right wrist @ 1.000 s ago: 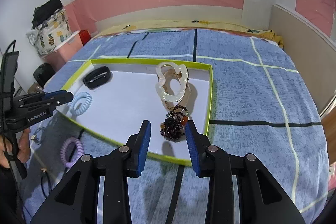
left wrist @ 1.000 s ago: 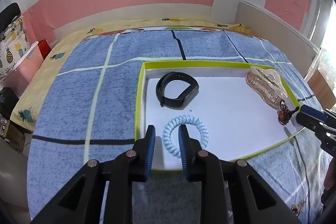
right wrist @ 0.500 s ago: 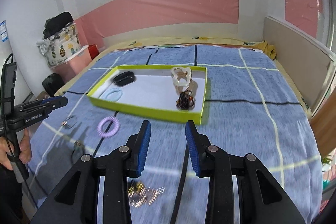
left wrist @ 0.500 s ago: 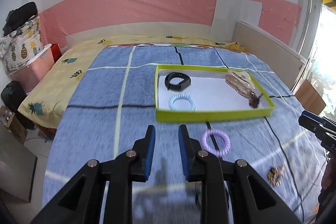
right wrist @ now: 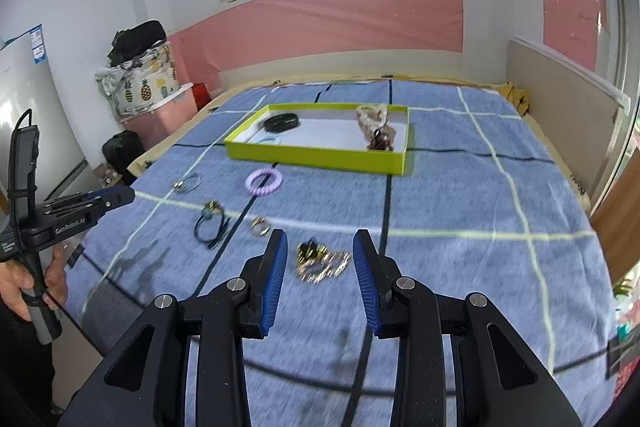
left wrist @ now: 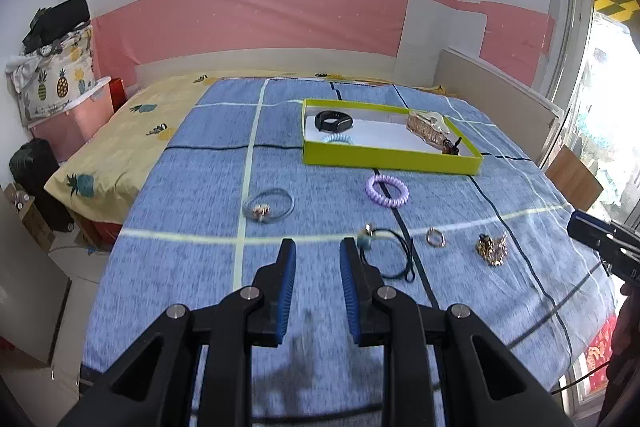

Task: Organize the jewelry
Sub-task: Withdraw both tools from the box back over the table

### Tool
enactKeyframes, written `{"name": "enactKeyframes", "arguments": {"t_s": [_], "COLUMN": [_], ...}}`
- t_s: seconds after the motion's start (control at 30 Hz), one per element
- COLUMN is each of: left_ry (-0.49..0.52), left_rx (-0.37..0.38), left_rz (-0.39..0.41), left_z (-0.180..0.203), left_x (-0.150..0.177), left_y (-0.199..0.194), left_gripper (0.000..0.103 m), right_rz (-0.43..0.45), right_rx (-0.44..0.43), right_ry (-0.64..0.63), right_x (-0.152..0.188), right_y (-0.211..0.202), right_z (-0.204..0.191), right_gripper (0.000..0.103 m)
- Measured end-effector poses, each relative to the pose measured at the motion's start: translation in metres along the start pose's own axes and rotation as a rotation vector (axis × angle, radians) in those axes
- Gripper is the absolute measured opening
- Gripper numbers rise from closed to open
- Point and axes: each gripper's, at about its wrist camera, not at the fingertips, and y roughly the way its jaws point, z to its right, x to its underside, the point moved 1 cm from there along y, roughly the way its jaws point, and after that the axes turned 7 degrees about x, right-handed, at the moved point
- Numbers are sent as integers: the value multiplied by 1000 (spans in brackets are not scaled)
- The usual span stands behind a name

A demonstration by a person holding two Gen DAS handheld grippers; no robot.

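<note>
- Blue bedspread (left wrist: 320, 187) is carrying the loose pieces; the green tray (left wrist: 390, 161) is sitting farther up the bed, well apart from both tools.
- Inside the tray: a black band (left wrist: 333, 121), a pale blue coil (left wrist: 338, 139), a clear claw clip (left wrist: 426, 125) and a dark bead bracelet (left wrist: 451, 147); outside it, near the front wall, a purple coil (left wrist: 387, 191) is lying.
- Left hand-held gripper (left wrist: 317, 267) is hanging over the bedspread with jaws parted and nothing between them; a black cord tie (left wrist: 386, 253) with a small charm is lying just to its right, and a grey tie (left wrist: 268, 205) is lying ahead to its left.
- Right hand-held gripper (right wrist: 320, 263) is also standing apart and empty; a gold tangle (right wrist: 320, 261) is showing in the gap beyond its tips, not touched; a ring (right wrist: 259, 225) is lying just to the left.
- Judging the step: each tool is lining up on a next piece to carry to the tray.
- Doing it well likely means lowering until both pads are straddling the piece, closing on its bulk rather than a stray loop, and pressing lightly into the soft cloth; the tangle may be trailing chain, so lifting slowly is wise.
- Risk: pinching bedspread with the piece; both views are slightly blurred, so fine detail is unclear.
</note>
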Motion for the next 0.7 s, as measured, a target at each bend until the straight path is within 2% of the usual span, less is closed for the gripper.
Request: {"name": "enactKeyframes", "arguments": {"t_s": [0.33,0.7], "left_ry": [-22,18], "left_rx": [13,53], "left_rz": [4,-44], "left_z": [-4,13], "left_x": [9,9], "left_y": [-9,15], "left_gripper": [24,24], "right_rz": [-20,-55], "right_rx": [-7,-13], "right_ry": [0,0], "right_x": [11,12], "right_y": [4,17], "right_z": [-1,0], "right_gripper": [35,35]}}
